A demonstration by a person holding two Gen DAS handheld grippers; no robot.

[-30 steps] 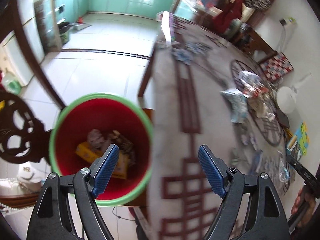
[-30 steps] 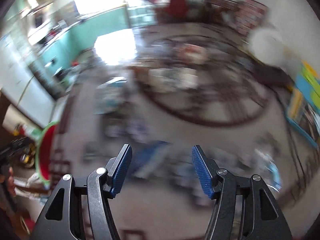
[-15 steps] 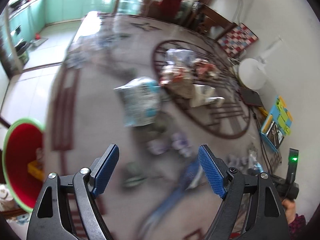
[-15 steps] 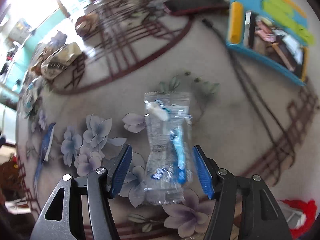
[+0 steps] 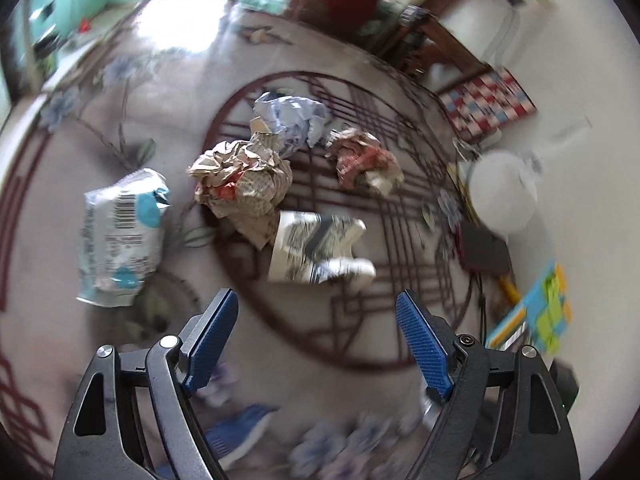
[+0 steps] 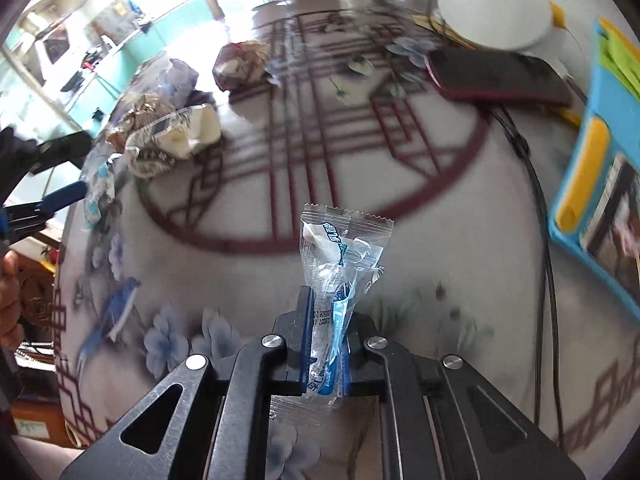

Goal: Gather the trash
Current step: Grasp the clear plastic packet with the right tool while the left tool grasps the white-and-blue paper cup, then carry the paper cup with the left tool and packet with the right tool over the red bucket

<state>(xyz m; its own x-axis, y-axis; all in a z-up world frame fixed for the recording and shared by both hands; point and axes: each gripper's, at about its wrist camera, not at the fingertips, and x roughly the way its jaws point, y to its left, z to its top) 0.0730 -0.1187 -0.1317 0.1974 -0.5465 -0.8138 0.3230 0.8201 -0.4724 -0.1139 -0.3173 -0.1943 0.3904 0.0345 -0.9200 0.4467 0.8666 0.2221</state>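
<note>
My right gripper [image 6: 326, 332] is shut on a clear plastic wrapper [image 6: 340, 256] with blue print and holds it just above the table. My left gripper [image 5: 316, 336] is open and empty above the table. Ahead of it lie a crushed white paper cup [image 5: 316, 246], a crumpled brown newspaper wad [image 5: 244, 180], a crumpled pale blue paper [image 5: 292, 116], a reddish crumpled wrapper [image 5: 362, 158] and a white and blue packet [image 5: 120, 232]. The cup [image 6: 176, 136] and the reddish wrapper [image 6: 240, 62] also show in the right wrist view.
The table [image 6: 400, 184] has a glass top over a dark red lattice and flower pattern. A dark red phone [image 6: 496, 76], a white round lamp base [image 6: 494, 4], a black cable [image 6: 540, 216] and a blue box [image 6: 600, 184] lie at the right.
My right gripper has closed on the clear wrapper and lifted it. My left gripper has swung from the red bin at the table's left over to the trash in the middle.
</note>
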